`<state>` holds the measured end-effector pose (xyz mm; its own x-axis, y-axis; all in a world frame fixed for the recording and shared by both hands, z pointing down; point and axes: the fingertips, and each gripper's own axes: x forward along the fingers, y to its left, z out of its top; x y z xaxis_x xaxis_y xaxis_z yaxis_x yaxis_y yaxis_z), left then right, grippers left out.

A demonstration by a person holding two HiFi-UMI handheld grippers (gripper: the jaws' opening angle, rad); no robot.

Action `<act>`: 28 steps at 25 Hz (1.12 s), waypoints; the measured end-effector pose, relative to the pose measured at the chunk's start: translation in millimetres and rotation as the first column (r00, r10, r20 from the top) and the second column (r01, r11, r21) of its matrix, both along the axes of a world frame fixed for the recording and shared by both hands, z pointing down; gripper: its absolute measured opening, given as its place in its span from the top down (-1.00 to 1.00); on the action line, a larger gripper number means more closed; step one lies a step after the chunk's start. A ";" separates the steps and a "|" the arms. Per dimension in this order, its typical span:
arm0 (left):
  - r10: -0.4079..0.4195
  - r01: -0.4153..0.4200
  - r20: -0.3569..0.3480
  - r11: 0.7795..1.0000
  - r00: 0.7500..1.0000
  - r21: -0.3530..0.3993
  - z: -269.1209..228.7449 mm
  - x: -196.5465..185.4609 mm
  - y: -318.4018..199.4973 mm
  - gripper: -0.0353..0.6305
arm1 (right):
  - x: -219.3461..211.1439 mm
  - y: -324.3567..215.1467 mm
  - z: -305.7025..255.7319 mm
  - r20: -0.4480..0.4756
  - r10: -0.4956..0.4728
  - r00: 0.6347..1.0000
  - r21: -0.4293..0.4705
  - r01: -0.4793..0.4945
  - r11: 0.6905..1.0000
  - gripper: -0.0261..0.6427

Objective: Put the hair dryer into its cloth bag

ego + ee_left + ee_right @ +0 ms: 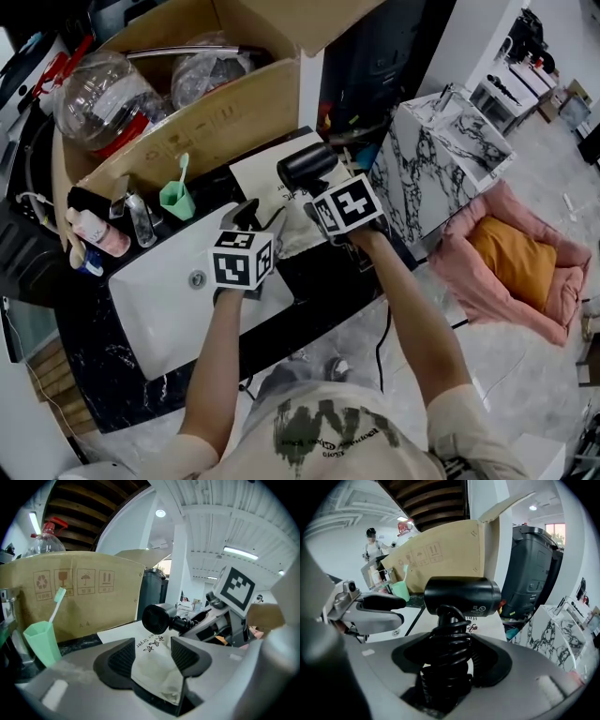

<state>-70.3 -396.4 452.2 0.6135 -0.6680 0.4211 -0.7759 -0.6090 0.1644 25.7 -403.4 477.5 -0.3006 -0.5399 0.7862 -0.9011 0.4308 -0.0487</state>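
Right gripper was clamped on the hair dryer, its jaws fairly wide around the handle with the cord wound on it. In the right gripper view the handle dropped at 6 o'clock into the jaws and the barrel lay across the top, 9 to 3 o'clock. The dryer was off the counter, in the air over the cloth bag.

Left gripper had the bag's near edge between narrow jaws. In the left gripper view cloth filled the gap pad to pad, so I read it as a pinch. The rest of the bag lay flat, print up, on the black counter between the sink and the cardboard box.

Key relation, head view: the dryer sat at about 1 o'clock from the left gripper's tips, near but apart, with the barrel running roughly 8 to 2 o'clock. In the left gripper view it hung at 12 o'clock, round end face toward the jaws. The bag ran away from the left jaws toward 12 o'clock, passing under the dryer.

No open mouth showed, and I could not tell whether the pinched edge was the mouth.

Judgement: the left gripper was nearer the bag and the right carried the dryer. The next move likely needs the left to lift the mouth open and the right to bring the dryer in end first. The risk is the flat cloth staying shut.
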 end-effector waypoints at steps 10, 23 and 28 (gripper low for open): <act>-0.016 0.013 0.057 0.998 0.998 0.062 -12.0 21.2 22.5 0.18 | 28.1 31.1 -27.3 0.015 -0.067 0.998 0.059 0.066 0.996 0.15; 0.073 -0.091 0.226 0.993 0.971 0.071 2.4 45.1 45.8 0.18 | 69.0 86.0 -23.9 0.029 -0.110 0.994 0.088 0.107 0.990 0.15; 0.145 -0.179 0.362 0.982 0.921 0.063 15.6 51.6 52.9 0.18 | 80.8 105.6 -13.2 0.043 -0.109 0.993 0.079 0.105 0.991 0.15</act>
<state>-18.7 -343.5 467.8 0.5390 -0.6187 0.5715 -0.6623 -0.7305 -0.1662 106.5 -297.8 464.3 -0.3960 -0.5607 0.7272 -0.8470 0.5289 -0.0535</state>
